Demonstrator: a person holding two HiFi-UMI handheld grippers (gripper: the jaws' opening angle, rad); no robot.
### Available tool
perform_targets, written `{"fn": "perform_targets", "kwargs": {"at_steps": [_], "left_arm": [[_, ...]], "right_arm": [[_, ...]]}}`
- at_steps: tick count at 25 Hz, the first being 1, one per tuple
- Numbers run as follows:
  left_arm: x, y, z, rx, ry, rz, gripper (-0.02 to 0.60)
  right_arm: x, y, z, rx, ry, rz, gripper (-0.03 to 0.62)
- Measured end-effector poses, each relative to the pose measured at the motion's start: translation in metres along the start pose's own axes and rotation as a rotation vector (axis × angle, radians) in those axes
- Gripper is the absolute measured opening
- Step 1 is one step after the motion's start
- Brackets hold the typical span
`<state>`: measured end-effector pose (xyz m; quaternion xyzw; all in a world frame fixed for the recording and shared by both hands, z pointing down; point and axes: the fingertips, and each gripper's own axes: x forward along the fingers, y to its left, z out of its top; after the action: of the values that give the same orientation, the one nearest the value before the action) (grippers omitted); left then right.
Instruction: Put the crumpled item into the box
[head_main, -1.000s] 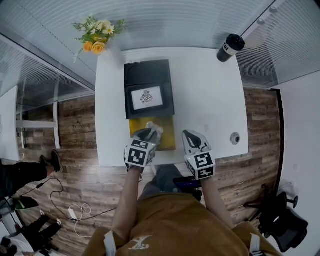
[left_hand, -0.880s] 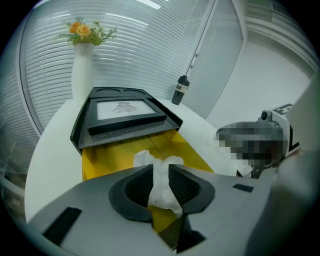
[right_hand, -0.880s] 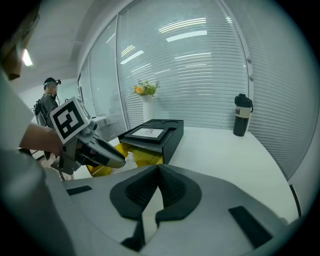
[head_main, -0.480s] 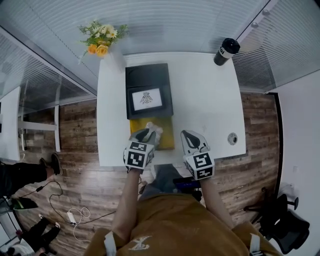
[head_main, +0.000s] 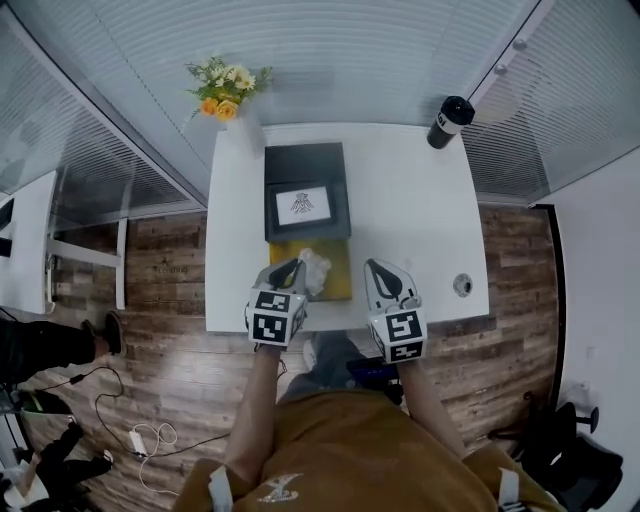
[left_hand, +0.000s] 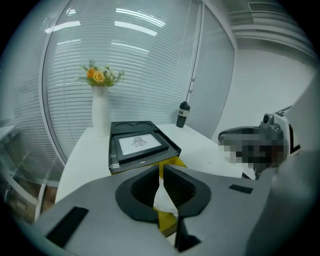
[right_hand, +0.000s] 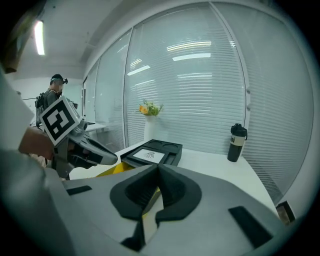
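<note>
As L gripper (head_main: 296, 266) holds wad (head_main: 314, 268) near tbl edge (head_main: 450, 308)

The person wears a mustard-brown top (head_main: 340, 450) with a white emblem (head_main: 280, 487). The left gripper (head_main: 296, 266) and right gripper (head_main: 377, 268) are grey with black pads. Each carries a white cube (head_main: 277, 316) of black square markers.

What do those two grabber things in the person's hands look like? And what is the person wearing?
The left gripper and the right gripper look alike: grey bodies that narrow to pointed jaws, lined with black ribbed pads. Each carries a white cube printed with black square markers. The person wears a brownish-tan top with a small white logo.
</note>
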<state>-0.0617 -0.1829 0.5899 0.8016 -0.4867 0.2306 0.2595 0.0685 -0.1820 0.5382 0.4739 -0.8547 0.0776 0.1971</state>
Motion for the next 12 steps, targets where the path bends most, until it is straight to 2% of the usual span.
{"fn": "perform_targets", "kwargs": {"at_steps": [8,12], "left_arm": [[-0.036,0.004,0.027,0.030,-0.132,0.043,0.025],[-0.055,0.002,0.042,0.000,-0.187,0.048,0.025]], "right_arm": [[-0.015,0.012,0.027,-0.016,-0.068,-0.021,0.012],[-0.025,0.018,0.041,-0.012,-0.105,-0.031,0.012]]}}
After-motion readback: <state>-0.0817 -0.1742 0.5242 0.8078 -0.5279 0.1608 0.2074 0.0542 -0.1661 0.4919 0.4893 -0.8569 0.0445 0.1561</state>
